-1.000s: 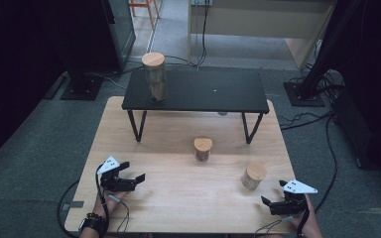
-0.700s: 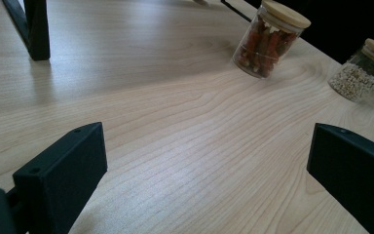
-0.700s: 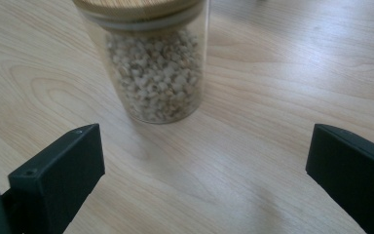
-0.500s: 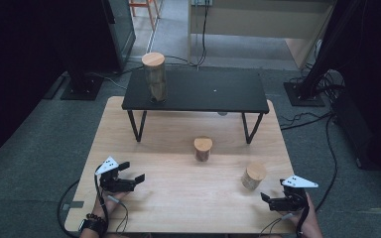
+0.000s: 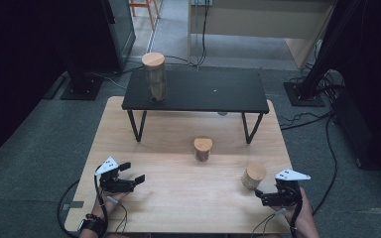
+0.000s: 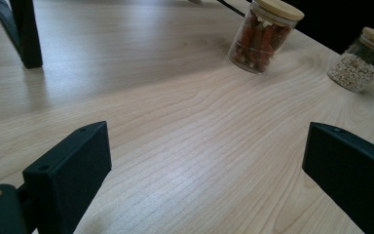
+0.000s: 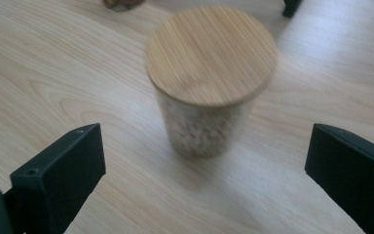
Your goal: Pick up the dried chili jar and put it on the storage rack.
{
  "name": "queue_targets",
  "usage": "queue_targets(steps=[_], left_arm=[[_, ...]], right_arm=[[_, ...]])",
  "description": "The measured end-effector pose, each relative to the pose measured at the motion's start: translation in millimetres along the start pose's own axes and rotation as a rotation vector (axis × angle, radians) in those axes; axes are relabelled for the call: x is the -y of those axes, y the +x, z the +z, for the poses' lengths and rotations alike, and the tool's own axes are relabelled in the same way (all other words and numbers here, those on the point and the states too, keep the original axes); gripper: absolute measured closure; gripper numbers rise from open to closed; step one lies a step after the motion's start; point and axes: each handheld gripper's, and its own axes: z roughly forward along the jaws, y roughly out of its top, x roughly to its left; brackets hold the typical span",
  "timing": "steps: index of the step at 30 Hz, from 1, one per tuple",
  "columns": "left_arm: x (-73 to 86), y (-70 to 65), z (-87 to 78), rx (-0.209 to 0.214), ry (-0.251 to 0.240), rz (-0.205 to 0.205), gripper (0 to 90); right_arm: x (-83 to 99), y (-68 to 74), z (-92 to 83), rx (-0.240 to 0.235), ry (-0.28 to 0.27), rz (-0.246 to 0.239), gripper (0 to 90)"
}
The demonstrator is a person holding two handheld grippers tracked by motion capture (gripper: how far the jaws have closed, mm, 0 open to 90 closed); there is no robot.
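Observation:
A small glass jar of pale grains (image 5: 253, 175) with a wooden lid stands on the wooden table near its right front corner. My right gripper (image 5: 259, 195) hovers just in front of it, open and tipped down. The right gripper view looks onto the jar's lid (image 7: 209, 68) from above, and the jar stands ahead of the jaws, not between them. My left gripper (image 5: 134, 179) is low over the table's left front, open, its jaws having just closed a little with nothing between them. The left gripper view shows a jar of orange sticks (image 6: 263, 34) and the grain jar (image 6: 360, 61) far ahead.
The jar of orange sticks (image 5: 203, 148) stands mid-table. A low black metal shelf (image 5: 218, 91) spans the table's far side with a tall wooden-lidded jar (image 5: 155, 77) on its left end. One shelf leg (image 6: 27, 34) rises at the left of the left gripper view. Cables trail off the table's front edge.
My right gripper has risen and shifted slightly towards the grain jar. The left gripper and all the jars stay where they were.

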Motion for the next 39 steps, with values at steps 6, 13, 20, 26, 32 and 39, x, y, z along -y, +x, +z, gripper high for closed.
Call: queue_targets(steps=[6, 13, 20, 26, 32, 39], left_arm=[[0.4, -1.1, -0.5, -0.003, -0.002, 0.008, 3.9], [1.1, -1.6, -0.8, -0.004, -0.004, 0.005, 3.9], [3.3, -1.3, -1.9, -0.004, -0.018, -0.001, 3.8], [3.5, -1.0, -2.0, -0.002, -0.018, -0.001, 3.8], [2.8, -1.0, -1.7, 0.0, -0.014, 0.002, 3.9], [0.5, -0.7, -0.2, 0.007, 0.001, 0.007, 3.9]], right_arm=[[-17.6, 12.9, 5.1, -0.005, 0.018, -0.013, 1.1], [-25.7, 20.2, 9.6, -0.003, 0.013, -0.02, 1.4], [-32.9, 24.3, 8.4, -0.007, 0.003, -0.033, 1.7], [-42.0, 30.6, 11.6, -0.019, 0.001, -0.058, 1.7], [-50.2, 35.0, 19.0, -0.043, -0.002, -0.054, 1.7], [-60.5, 41.9, 30.9, -0.061, 0.007, -0.069, 1.7]])
